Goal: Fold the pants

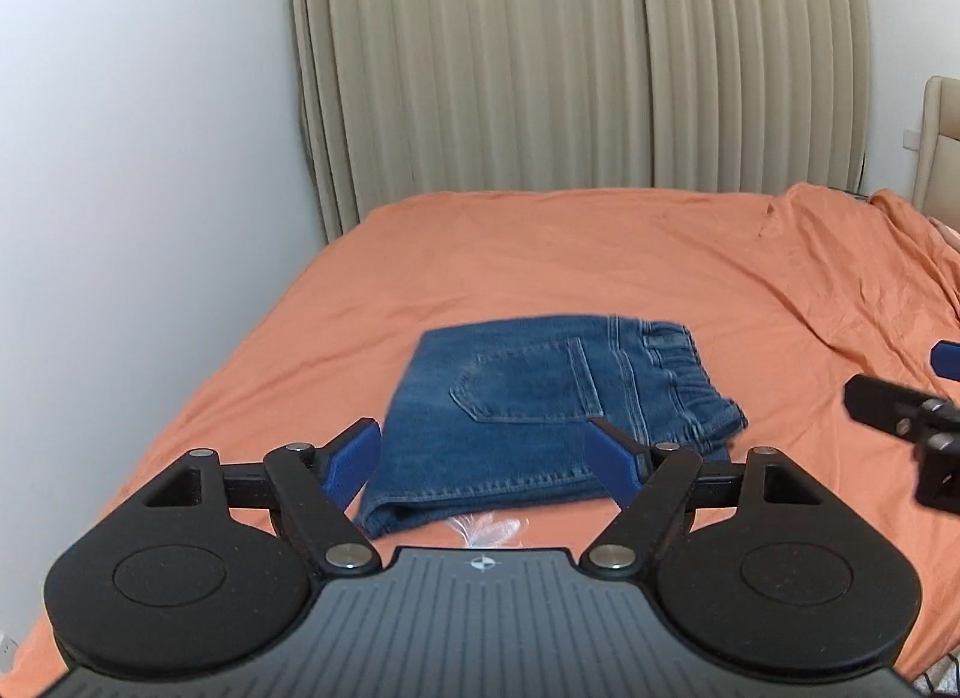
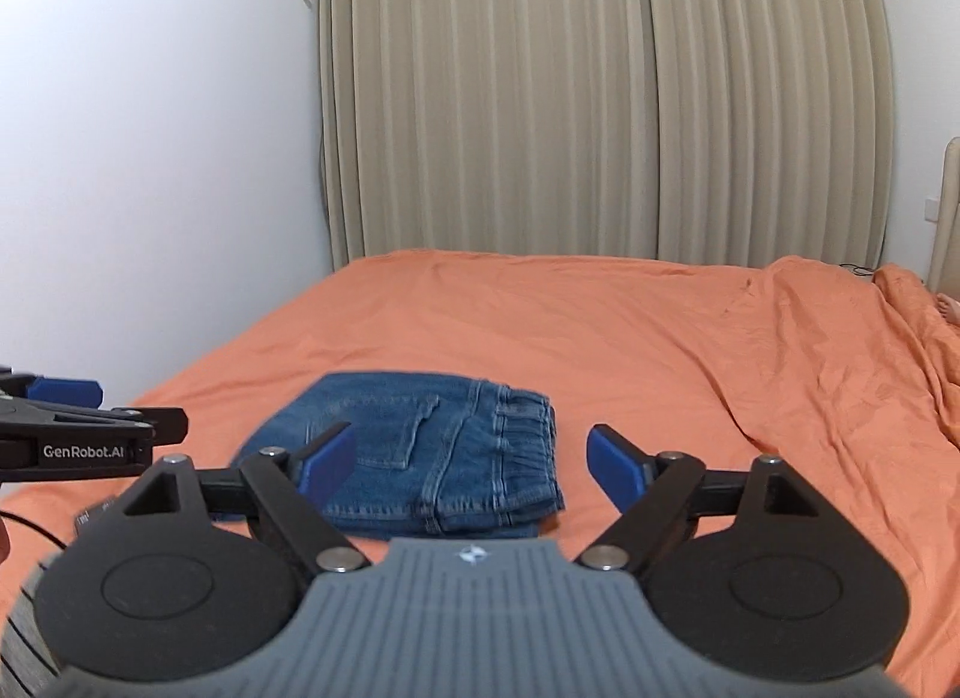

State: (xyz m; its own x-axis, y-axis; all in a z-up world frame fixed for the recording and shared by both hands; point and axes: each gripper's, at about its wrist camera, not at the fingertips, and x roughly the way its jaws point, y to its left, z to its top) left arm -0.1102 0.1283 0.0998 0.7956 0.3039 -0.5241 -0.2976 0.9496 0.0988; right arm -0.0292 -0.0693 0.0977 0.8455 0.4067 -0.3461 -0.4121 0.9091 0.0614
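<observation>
Both grippers agape — empty

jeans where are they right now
The folded jeans lie on the orange bedsheet, ahead of both open tools, low centre in both wrist views.

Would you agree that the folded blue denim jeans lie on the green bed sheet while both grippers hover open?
Not quite: the bed sheet is orange, as both wrist views show. The folded blue denim jeans do lie on it, with the left gripper and right gripper open.
</observation>
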